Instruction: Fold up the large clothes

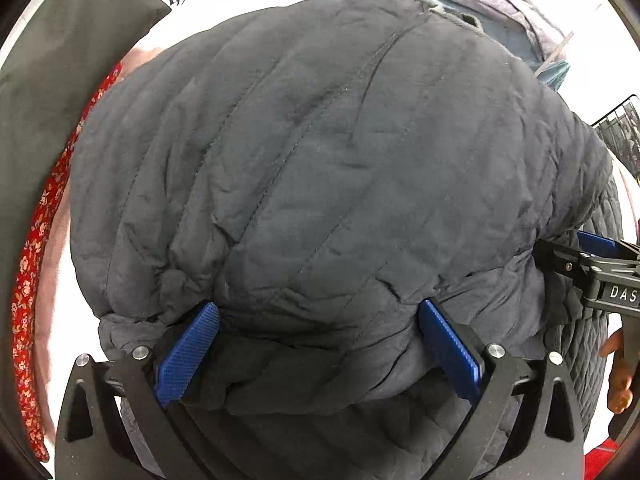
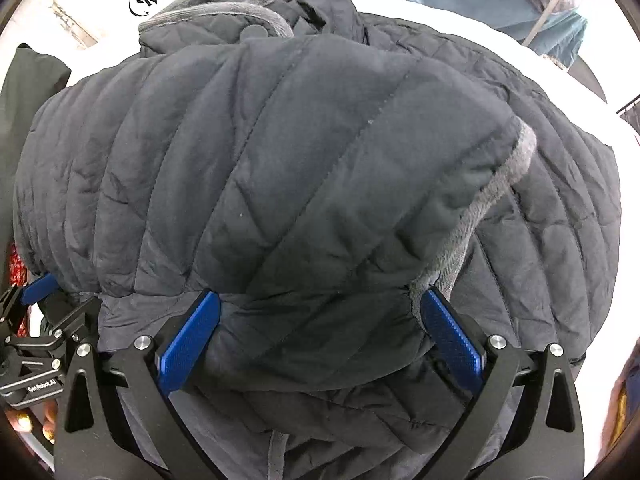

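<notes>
A dark quilted jacket [image 1: 320, 184] covers most of the white counter [image 2: 568, 88]. Left tongs [image 1: 318, 354] spread wide over its bunched hem. Right tongs [image 2: 320, 346] straddle a fold; grip unclear. Other garments [image 1: 496, 8] crowd the far edge.

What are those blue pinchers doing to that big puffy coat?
A person is folding a dark quilted jacket on a white surface, with a pincher tool in each hand. The left gripper and the right gripper both point down at the jacket, jaws spread wide with bunched fabric between the blue pads. The jacket looks partly folded, with its grey-trimmed edge lying on top.
</notes>
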Motion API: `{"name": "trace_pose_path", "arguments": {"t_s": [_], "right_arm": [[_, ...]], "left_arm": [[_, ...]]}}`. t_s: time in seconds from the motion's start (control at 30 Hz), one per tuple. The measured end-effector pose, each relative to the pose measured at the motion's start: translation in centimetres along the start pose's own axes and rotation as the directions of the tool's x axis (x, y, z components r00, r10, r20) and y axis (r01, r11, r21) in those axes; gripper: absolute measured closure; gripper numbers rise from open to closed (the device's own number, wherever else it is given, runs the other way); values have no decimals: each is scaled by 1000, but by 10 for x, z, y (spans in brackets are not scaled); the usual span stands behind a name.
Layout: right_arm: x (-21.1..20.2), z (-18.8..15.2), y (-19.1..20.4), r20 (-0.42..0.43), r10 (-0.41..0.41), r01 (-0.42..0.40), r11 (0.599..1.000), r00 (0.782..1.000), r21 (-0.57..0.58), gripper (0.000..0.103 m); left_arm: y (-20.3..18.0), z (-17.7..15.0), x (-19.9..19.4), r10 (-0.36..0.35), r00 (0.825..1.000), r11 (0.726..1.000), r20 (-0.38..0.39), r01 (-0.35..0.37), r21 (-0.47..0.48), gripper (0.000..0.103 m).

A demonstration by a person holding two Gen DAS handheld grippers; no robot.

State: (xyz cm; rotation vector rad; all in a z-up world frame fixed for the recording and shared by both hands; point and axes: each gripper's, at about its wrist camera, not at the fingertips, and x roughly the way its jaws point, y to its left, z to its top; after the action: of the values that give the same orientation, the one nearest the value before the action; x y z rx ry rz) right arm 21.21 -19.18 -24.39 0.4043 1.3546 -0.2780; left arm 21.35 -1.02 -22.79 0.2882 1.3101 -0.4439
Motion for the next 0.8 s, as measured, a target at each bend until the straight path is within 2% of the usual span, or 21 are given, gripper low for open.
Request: {"name": "trace_pose_path", "arguments": {"t_s": [0.13,0.2,0.27,0.37,0.47,0.67,0.8], "right_arm": [[-26,-16,-14,-10,22,-22,1000,1000,-9,5],[-44,-22,-23,13,2,-2,1000,1000,-21,5],[-61,-39,-30,54,-22,24,999,998,-41,5],[-77,-71,-46,59,-15,17,999,998,-33,5],[-84,-109,-69,35,-23,23,1000,999,-5,5],[-81,-191,-122,-72,-40,47,994,997,101,5],[-81,-238,-143,-131,-17,37,988,991,151,5]], "left_arm": [[1,-10,-15,-11,999,1000,30,10,8,6],[2,-15,-27,-16,999,1000,45,16,15,6],[2,-22,-40,-28,998,999,63,27,20,6],[5,-44,-55,-31,995,999,92,29,25,6],[17,-68,-59,-9,998,1000,67,8,4,7],[60,-118,-62,-21,1000,988,1,21,-154,8],[83,-141,-60,-39,998,977,-41,29,-212,10]]}}
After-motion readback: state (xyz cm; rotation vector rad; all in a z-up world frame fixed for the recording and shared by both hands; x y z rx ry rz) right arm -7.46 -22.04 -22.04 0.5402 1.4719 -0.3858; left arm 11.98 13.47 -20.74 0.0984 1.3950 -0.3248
